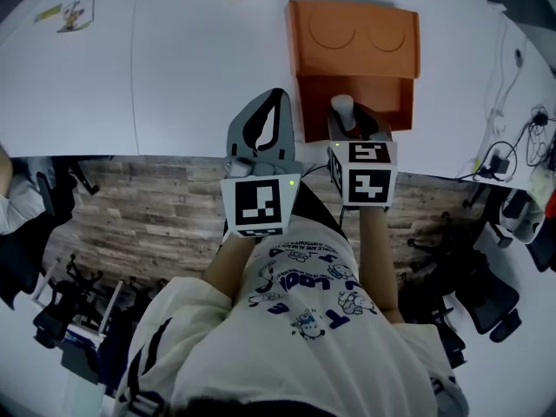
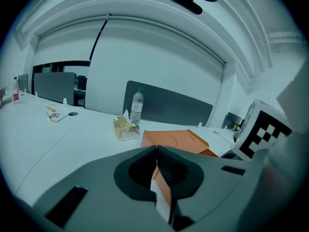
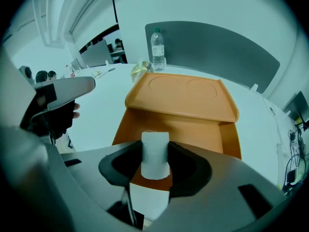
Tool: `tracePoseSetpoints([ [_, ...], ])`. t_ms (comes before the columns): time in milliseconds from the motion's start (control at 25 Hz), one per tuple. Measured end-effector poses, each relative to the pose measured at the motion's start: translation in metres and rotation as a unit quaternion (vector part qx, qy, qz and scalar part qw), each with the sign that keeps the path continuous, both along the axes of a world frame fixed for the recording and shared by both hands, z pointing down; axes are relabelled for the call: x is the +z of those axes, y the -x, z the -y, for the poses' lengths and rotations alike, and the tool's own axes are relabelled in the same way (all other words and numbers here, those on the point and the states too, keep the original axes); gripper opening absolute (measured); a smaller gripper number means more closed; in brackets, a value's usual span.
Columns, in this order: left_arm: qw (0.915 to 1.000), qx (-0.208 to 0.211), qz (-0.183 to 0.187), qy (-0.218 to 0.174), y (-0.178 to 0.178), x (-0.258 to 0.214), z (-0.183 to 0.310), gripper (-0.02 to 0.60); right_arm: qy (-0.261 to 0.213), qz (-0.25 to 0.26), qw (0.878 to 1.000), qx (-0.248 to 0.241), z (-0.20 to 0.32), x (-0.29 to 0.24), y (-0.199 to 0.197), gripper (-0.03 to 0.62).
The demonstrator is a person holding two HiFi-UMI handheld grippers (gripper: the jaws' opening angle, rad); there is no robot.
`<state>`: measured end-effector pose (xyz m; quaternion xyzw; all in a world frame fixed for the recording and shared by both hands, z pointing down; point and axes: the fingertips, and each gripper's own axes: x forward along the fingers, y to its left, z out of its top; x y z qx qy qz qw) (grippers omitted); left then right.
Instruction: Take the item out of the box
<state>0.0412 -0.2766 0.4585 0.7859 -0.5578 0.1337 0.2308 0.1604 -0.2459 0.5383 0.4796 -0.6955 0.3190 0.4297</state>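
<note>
An orange box (image 1: 354, 59) lies open on the white table (image 1: 174, 76), its lid folded back away from me. My right gripper (image 1: 344, 115) hangs over the box's near edge, shut on a white cylinder-shaped item (image 1: 341, 109). In the right gripper view the white item (image 3: 155, 154) stands upright between the jaws, above the orange box (image 3: 186, 112). My left gripper (image 1: 276, 98) hovers beside the box's left side. Its jaws meet with nothing between them in the left gripper view, where the left gripper (image 2: 156, 152) points past the orange box (image 2: 179, 141).
A water bottle (image 2: 136, 105) and a yellow packet (image 2: 124, 128) stand behind the box. Cables and plugs (image 1: 512, 146) lie at the table's right end. The table's near edge runs just under the grippers, with wooden floor (image 1: 148, 215) and chairs below.
</note>
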Motion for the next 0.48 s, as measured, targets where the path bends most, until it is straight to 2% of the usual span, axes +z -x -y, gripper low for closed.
tracePoseSetpoints([
  [480,0.999,0.003,0.003,-0.043,-0.009,-0.039,-0.01,0.018,-0.104,0.018,0.993,0.056,0.01,-0.056,-0.017,0.181],
])
